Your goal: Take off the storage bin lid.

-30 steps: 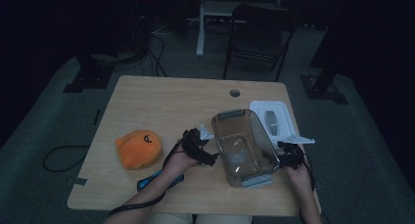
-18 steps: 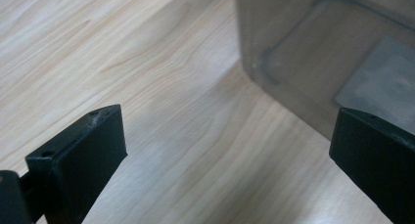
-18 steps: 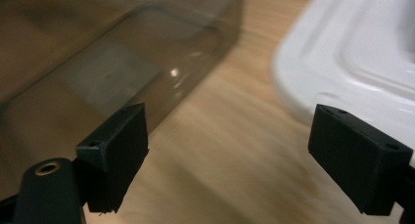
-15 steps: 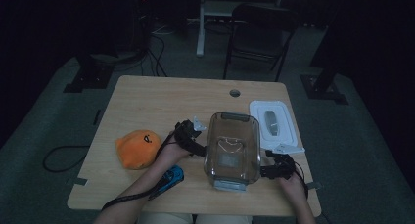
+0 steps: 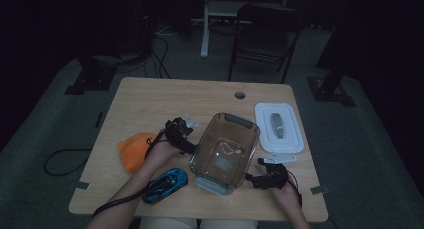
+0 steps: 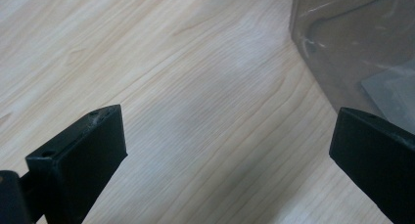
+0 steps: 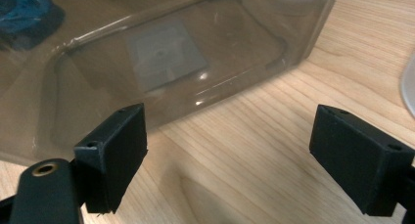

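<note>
1. Dark room all round; a pale wood desk carries everything, with a folding chair beyond it at 12 o'clock.
2. At the desk's middle sits a clear plastic bin, open-topped and empty, with its white lid lying apart at 2 o'clock from it.
3. Left gripper stands at the bin's 9 o'clock, jaws spread wide and holding nothing; right gripper waits at its 4 o'clock, equally wide and empty.
4. I judge the bin light, stiff and slick-walled; smooth sides would slip, so pinch the rim or its end handles.
5. An orange plush and blue toy car lie near the left forearm.
</note>
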{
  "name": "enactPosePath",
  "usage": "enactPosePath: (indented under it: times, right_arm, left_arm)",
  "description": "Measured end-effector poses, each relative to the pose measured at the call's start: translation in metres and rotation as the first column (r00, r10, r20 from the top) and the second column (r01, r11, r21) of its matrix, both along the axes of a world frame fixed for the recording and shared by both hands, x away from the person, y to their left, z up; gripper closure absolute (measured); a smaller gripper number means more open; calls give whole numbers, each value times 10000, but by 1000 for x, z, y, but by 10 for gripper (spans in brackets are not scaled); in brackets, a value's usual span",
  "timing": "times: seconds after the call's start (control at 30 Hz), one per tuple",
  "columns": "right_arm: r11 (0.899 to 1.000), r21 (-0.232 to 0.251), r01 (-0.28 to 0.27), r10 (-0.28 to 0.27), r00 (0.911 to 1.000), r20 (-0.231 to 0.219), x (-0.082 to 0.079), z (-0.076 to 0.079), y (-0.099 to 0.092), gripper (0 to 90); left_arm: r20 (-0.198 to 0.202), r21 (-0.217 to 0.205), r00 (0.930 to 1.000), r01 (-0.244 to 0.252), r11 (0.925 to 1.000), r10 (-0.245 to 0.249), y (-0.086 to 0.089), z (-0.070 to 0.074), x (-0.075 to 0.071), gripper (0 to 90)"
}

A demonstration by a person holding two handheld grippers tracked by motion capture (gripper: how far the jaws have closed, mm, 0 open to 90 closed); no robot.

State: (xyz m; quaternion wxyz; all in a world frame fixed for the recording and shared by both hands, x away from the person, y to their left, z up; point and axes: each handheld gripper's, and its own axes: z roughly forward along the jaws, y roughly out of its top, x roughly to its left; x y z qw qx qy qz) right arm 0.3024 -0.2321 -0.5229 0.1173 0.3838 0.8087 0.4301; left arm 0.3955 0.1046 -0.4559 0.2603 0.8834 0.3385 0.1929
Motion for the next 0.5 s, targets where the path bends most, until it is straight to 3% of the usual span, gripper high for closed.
enactPosePath:
  times: [0.07, 0.1, 0.33, 0.47, 0.5]
  right_arm:
    - [10000, -27, 7, -7, 10000, -5, 0, 0, 1, 138]
    - [9999, -111, 23, -23, 10000, -34, 1, -1, 3, 138]
    - [10000, -18, -28, 28, 10000, -40, 0, 0, 7, 138]
    - [9998, -177, -27, 26, 10000, -18, 2, -1, 11, 136]
    - [9996, -284, -6, 4, 10000, -41, 3, -2, 12, 136]
  left_arm:
    - [0, 0, 10000, 0, 10000, 0, 0, 0, 0, 9]
    - [310, 87, 9994, -155, 9998, 153, 8, 8, -5, 33]
    - [467, -355, 9968, -626, 9974, 642, 37, 23, -12, 33]
    - [524, -468, 9962, -676, 9966, 700, 45, 28, -17, 33]
    - [627, -619, 9956, -657, 9959, 696, 55, 36, -25, 33]
